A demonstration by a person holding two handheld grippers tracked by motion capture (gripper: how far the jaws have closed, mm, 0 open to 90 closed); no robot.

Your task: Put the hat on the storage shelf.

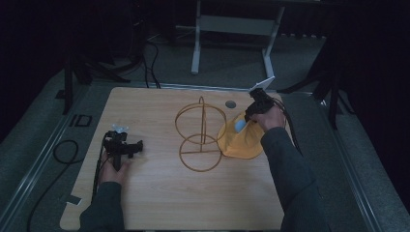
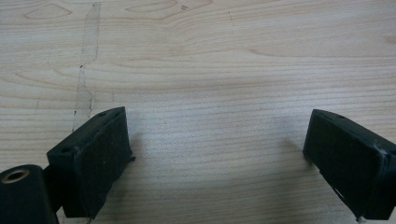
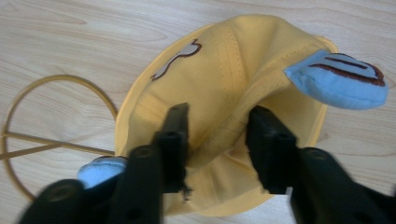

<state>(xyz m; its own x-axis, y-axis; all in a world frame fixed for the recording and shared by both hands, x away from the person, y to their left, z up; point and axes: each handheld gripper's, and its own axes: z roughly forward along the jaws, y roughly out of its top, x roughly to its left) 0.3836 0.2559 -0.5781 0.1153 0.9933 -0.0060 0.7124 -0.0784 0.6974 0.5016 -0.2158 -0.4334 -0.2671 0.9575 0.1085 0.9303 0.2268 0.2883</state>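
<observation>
A soft yellow cloth hat (image 3: 219, 93) sits on the right part of the pale wooden worktop (image 1: 159, 193), just beside a wire stand (image 1: 200, 137) and touching or nearly touching its lower ring. The hat is stitched cotton-like fabric with visible seams running up the crown, a floppy brim spread around it, and a small brown-outlined patch of grey embroidery on one side. Two padded light-blue ears (image 3: 338, 84) with brown stripes stick out from it, one on each side; they look stuffed and slightly rounded. The right tool (image 3: 215, 140) is clenched on the bunched crown of the hat: its two black jaws press into the cloth from either side, and the fabric folds and creases between them. In the high view the right tool (image 1: 251, 116) stands over the hat with the hand behind it. The wire stand is thin golden metal, made of a flat ring lying on the worktop, a crossbar, and upright hoops rising above it. The left tool (image 2: 215, 149) is released, its matte black block-shaped jaws standing wide apart over bare wood grain, with nothing between them; in the high view it rests at the left side of the worktop (image 1: 123, 147) under the left hand (image 1: 113, 171).
</observation>
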